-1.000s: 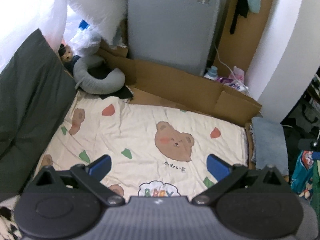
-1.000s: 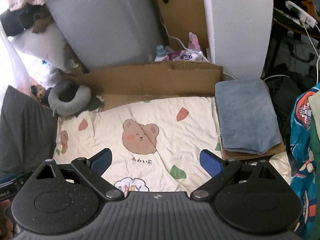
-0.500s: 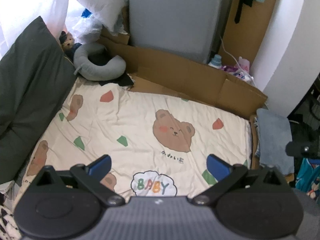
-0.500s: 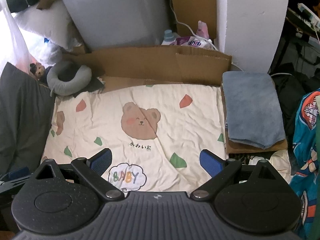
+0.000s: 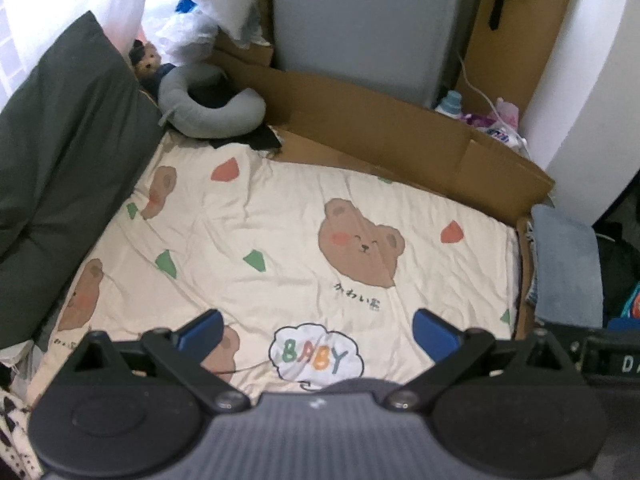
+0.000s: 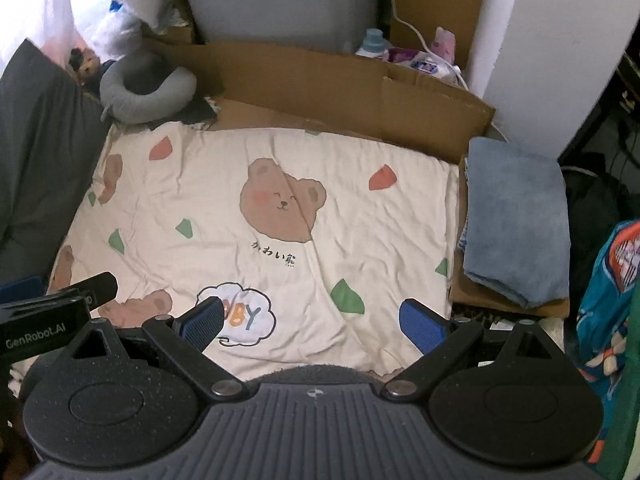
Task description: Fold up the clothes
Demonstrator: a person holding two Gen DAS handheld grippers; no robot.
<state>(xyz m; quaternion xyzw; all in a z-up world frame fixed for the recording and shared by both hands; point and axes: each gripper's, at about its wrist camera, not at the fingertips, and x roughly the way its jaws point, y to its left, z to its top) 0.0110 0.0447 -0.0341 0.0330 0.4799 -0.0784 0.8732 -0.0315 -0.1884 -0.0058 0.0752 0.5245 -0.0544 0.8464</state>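
Edges: cream bear-print "BABY" quilt (image 6: 256,208) lies bounded by a brown cardboard wall (image 6: 320,76) behind and a dark grey cushion (image 5: 60,152) on the left.
Change: both views have pulled back, showing more quilt.
Clothes: folded blue-grey garment (image 6: 516,216) rests on cardboard just beside the quilt's right edge.
Tools: left tool (image 5: 316,330) and right tool (image 6: 314,320) spread wide, empty, above the near edge.

A cluttered home bedroom: a bed under a bear-print quilt (image 6: 280,216), a dark pillow (image 5: 60,152), a grey neck pillow (image 5: 212,112), a small doll (image 5: 146,60), flattened cardboard (image 6: 320,80), detergent bottles (image 6: 374,42) by the wall.
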